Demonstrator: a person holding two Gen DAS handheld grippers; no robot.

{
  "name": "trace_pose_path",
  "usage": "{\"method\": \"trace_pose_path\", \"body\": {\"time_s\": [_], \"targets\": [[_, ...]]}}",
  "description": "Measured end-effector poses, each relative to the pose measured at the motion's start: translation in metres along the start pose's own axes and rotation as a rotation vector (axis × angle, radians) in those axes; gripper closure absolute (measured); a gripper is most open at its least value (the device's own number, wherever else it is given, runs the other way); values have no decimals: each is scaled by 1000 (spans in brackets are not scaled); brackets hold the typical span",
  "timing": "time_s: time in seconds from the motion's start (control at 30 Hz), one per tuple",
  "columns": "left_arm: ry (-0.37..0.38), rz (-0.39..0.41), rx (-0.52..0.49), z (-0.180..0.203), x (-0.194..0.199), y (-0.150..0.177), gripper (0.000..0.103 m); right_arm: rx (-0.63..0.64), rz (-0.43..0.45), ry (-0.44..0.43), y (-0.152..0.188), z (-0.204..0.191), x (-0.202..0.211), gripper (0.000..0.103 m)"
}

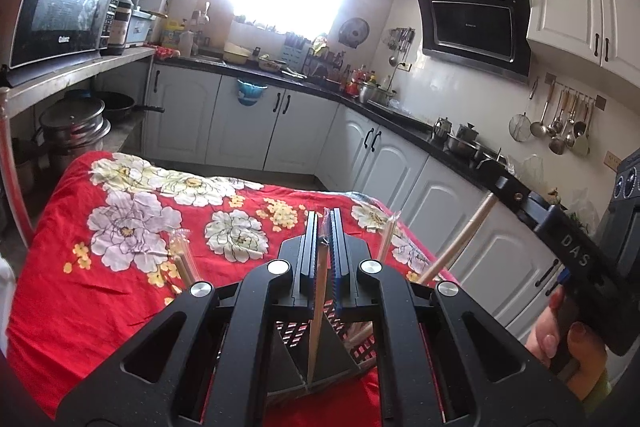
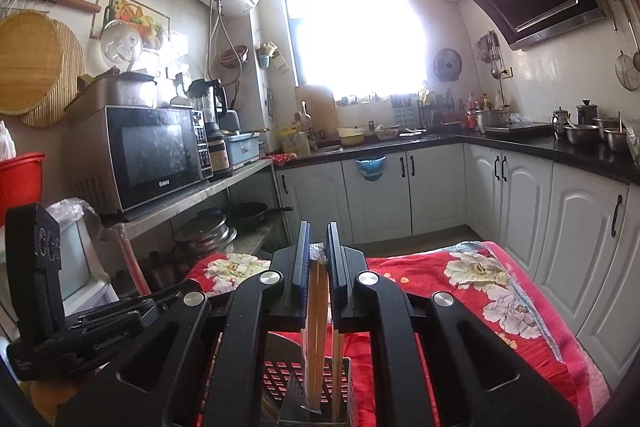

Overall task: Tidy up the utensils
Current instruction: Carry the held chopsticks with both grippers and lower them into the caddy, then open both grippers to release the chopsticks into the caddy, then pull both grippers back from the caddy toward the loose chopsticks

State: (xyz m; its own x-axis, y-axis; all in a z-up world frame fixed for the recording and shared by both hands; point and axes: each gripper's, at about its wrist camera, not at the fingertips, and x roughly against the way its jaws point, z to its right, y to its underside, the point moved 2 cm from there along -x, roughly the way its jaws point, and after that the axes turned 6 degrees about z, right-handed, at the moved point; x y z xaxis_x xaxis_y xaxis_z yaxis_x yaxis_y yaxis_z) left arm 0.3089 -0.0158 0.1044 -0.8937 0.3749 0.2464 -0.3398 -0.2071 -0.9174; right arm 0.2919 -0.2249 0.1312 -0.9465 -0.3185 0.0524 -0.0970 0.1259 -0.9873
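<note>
My left gripper [image 1: 324,227] is shut on a wooden chopstick [image 1: 318,307] whose lower end reaches down into a black perforated utensil holder [image 1: 292,335] on the red floral cloth [image 1: 120,267]. My right gripper [image 2: 318,239] is shut on a pair of plastic-wrapped chopsticks [image 2: 314,327], which stand in the same holder [image 2: 280,383]. More wrapped chopsticks [image 1: 182,259] and a wooden handle [image 1: 460,239] lean out of the holder. The right gripper's body [image 1: 580,255] shows at right in the left wrist view; the left gripper's body [image 2: 80,327] shows at left in the right wrist view.
The table stands in a kitchen. A microwave [image 2: 156,155] sits on a metal shelf to the left, pots [image 1: 72,127] below it. White cabinets [image 1: 400,163] with a black counter run along the back and right. Ladles [image 1: 560,123] hang on the wall.
</note>
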Motion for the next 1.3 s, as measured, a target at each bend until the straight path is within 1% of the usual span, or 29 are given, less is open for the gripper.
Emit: {"method": "trace_pose_path", "body": {"time_s": [0.17,0.53,0.6,0.67,0.73,0.8,0.87,0.9,1.0,1.07,1.13,1.17,1.23,1.27,1.3], "targets": [[-2,-19,-4,-4,-4,10,100,-11,-37,14,20,2,-12,95],[-19,-5,-13,-7,3,16,100,-49,-116,52,49,15,-16,94],[-16,-8,-5,-7,4,18,100,-62,-138,52,51,18,-16,87],[-19,-8,-4,-7,4,19,100,-73,-162,66,55,21,-13,74],[-26,-6,-11,-7,6,21,99,-84,-175,77,59,25,-10,70],[-30,-5,-14,-6,9,22,95,-96,-193,83,63,28,-7,67],[-33,-7,-11,-6,11,24,87,-106,-205,91,65,31,-3,61],[-35,-10,-14,-6,11,25,85,-110,-208,94,66,32,-2,60],[-47,-20,-10,-6,12,27,77,-116,-220,89,67,35,4,54],[-47,-21,-3,-6,14,27,69,-115,-224,95,68,36,8,48],[-54,-17,-3,-5,18,27,66,-127,-227,98,69,37,11,43],[-55,-17,0,-5,20,27,62,-137,-227,98,69,38,14,41],[-57,-18,9,-5,23,28,57,-140,-226,99,69,38,18,38],[-60,-18,15,-6,25,28,54,-138,-226,98,69,37,20,35],[-62,-17,18,-7,27,29,53,-135,-227,96,69,36,22,33]]}}
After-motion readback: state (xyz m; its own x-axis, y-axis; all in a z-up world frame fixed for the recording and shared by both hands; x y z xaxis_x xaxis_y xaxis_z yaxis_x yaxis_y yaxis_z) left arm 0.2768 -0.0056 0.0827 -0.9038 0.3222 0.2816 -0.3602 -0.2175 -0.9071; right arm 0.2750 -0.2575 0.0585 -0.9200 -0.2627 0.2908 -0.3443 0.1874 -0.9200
